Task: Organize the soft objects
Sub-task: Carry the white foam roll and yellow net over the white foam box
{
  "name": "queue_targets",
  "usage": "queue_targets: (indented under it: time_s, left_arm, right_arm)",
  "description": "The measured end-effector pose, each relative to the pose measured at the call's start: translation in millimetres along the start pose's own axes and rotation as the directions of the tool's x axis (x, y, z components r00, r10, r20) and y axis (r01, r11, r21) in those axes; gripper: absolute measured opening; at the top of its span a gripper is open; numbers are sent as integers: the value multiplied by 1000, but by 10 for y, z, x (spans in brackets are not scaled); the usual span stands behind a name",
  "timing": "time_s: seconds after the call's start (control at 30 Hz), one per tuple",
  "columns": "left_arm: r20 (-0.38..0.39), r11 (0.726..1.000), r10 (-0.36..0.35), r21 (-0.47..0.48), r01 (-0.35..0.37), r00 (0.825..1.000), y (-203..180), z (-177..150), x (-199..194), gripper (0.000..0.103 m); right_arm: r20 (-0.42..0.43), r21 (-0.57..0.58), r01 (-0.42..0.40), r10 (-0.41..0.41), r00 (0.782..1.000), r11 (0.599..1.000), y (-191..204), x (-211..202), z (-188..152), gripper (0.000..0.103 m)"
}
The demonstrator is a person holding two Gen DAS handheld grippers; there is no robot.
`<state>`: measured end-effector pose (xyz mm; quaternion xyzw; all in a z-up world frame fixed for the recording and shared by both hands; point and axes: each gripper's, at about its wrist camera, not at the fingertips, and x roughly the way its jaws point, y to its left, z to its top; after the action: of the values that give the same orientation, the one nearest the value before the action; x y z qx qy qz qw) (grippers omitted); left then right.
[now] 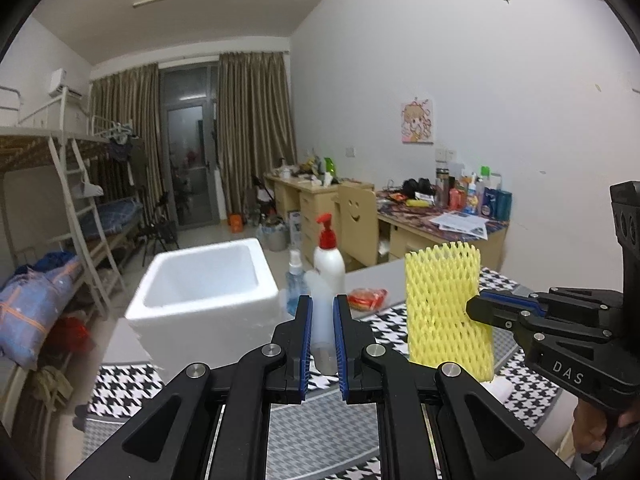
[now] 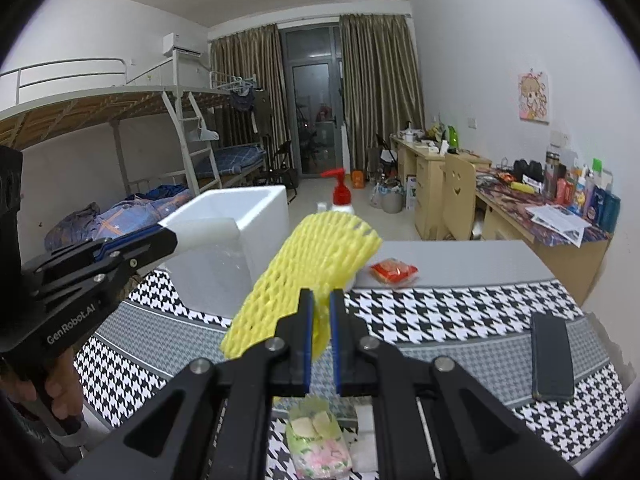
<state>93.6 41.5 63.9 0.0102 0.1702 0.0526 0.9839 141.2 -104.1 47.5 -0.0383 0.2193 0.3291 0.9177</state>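
The left gripper point(image 1: 322, 322) is clamping a pale, translucent foam piece point(image 1: 320, 320), soft-edged and hard to make out; in the right wrist view only its white rounded end point(image 2: 208, 232) is showing past the fingertips. Behind it a white styrofoam box point(image 1: 204, 292), thick-walled and open-topped, is sitting at the far left corner of the tabletop point(image 2: 460, 256), its base partly hidden by the gripper. A small blue spray bottle point(image 1: 297, 280) and a white pump bottle with a red head point(image 1: 329, 256) are standing near the far edge, their lower parts blocked. A red crinkled packet point(image 1: 366, 298) is lying beside them. The right gripper point(image 2: 320, 330) is pinching the yellow foam net sleeve point(image 2: 316, 268), a diamond-mesh tube held above the houndstooth cloth point(image 2: 460, 304). A dark phone point(image 2: 552, 360) is lying flat near the right edge.
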Motion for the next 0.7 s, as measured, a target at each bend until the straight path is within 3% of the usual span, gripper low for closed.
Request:
queue_targets:
  time_s: [0.7]
  left_arm:
    - [52,997,80,-21,-79,995,239,283,30,12]
  right_arm:
    - [52,-66,-22,25,998,998,282,62,356,11]
